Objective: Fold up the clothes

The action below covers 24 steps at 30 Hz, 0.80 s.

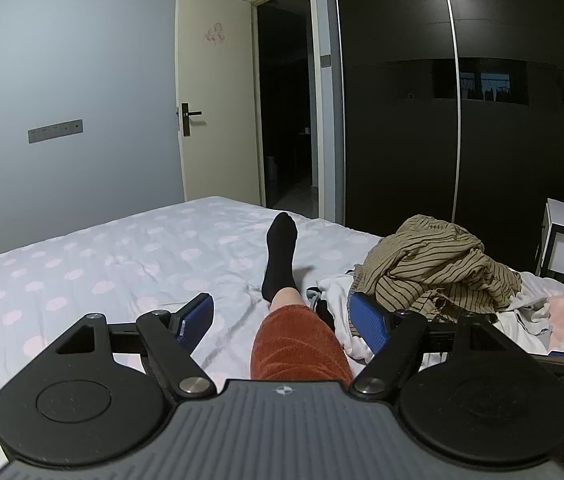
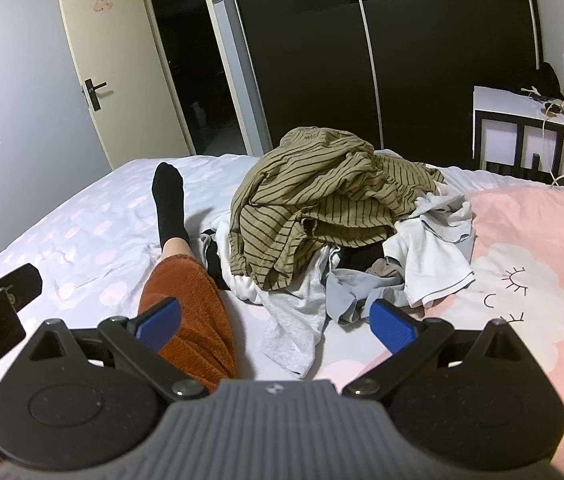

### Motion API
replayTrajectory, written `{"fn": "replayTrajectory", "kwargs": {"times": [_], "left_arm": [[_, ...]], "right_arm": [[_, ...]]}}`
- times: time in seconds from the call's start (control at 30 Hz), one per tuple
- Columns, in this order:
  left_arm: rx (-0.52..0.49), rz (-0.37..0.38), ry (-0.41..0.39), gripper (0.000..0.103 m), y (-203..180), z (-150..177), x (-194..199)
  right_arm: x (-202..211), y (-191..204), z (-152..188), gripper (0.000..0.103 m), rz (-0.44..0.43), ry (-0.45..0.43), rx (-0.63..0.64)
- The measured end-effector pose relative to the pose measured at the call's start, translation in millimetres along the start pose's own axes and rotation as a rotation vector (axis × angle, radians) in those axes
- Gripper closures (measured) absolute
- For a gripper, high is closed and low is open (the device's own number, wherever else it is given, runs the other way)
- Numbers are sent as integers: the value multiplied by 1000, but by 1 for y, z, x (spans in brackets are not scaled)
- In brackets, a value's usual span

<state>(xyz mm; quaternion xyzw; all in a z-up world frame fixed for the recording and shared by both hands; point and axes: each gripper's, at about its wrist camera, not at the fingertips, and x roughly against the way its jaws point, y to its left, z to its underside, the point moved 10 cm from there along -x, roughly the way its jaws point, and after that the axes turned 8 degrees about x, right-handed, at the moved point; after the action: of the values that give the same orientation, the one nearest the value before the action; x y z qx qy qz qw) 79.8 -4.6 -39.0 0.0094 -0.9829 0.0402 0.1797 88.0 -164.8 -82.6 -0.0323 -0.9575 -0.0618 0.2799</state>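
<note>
**Two open grippers, one pile of clothes on the bed**

Nearest: left gripper [image 1: 283,326] spread wide, gripping nothing. Right gripper [image 2: 278,320] spread wide too, nothing between the blue pads [image 2: 391,326]. Under both, one leg in an orange trouser leg [image 2: 192,320], one black sock [image 2: 170,200]. Beside the leg, one pile of clothes [image 2: 345,216] on the bed [image 1: 82,264], striped brown shirt [image 1: 433,264] on top. Only in right view: pink cloud blanket [image 2: 521,264] touching the pile. Farthest: one open door [image 1: 212,92], dark wardrobe [image 1: 401,100].

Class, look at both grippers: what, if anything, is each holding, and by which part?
Nothing is held. The left gripper and right gripper both stand open and empty, short of the clothes pile.
</note>
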Motion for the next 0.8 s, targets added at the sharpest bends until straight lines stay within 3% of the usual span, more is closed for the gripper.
{"fn": "replayTrajectory", "kwargs": {"times": [0.5, 0.8], "left_arm": [[11, -3, 54, 14, 2, 8, -11], [4, 20, 125, 14, 4, 14, -32]], "right_arm": [[-5, 2, -7, 2, -19, -9, 58], [-39, -9, -34, 3, -89, -51, 126]]}}
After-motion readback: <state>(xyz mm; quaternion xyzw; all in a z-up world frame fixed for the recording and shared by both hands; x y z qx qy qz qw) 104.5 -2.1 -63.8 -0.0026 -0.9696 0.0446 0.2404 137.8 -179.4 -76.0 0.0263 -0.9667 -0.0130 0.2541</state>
